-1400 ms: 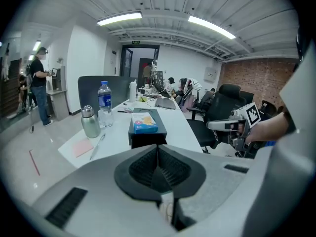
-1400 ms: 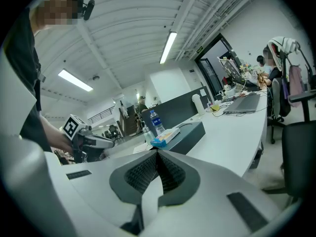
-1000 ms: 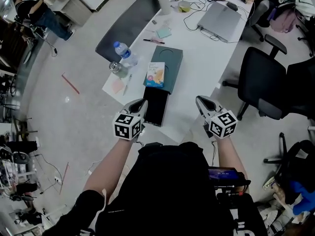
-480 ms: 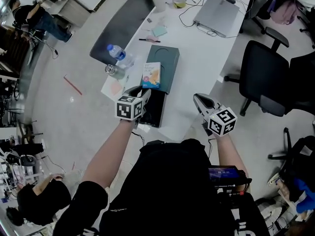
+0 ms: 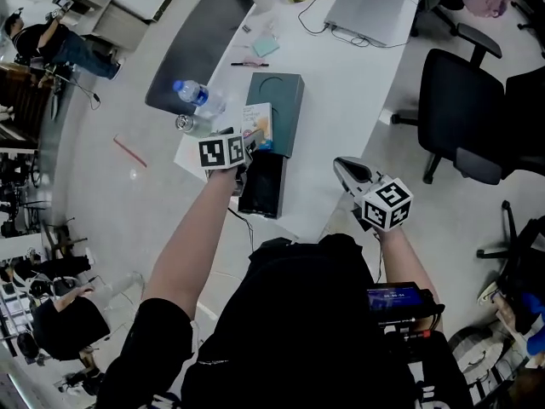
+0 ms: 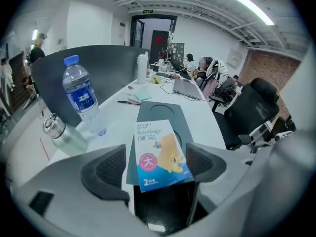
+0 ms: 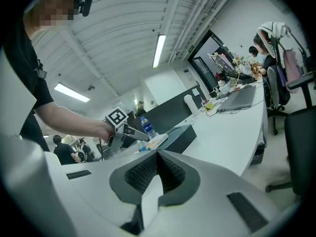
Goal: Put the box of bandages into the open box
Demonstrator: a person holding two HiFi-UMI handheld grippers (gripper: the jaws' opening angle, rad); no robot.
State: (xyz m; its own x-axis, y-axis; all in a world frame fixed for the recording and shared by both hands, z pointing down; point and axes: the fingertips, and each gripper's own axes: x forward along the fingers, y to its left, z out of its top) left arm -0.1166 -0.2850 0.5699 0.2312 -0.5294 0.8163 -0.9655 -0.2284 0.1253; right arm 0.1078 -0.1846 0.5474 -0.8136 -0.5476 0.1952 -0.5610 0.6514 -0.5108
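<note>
The bandage box (image 5: 260, 122) is light blue and white and lies flat on the near end of a dark green lid (image 5: 283, 99). Just in front of the lid sits the open black box (image 5: 264, 186). My left gripper (image 5: 247, 140) reaches over that box. Its jaws have just been opening and stand open on either side of the bandage box (image 6: 159, 154), with the pads (image 6: 111, 166) not pressing it. My right gripper (image 5: 344, 167) hovers at the table's near edge. In the right gripper view it (image 7: 157, 171) is shut and holds nothing.
A water bottle (image 6: 79, 94) and a metal flask (image 6: 61, 135) stand left of the lid. Farther along the white table (image 5: 341, 83) are a laptop (image 5: 368, 7), cables and small items. A black office chair (image 5: 464, 118) stands to the right.
My left gripper has moved forward from the table's near edge, over the open box, up to the bandage box, and its jaws have opened. The right gripper has barely moved.
</note>
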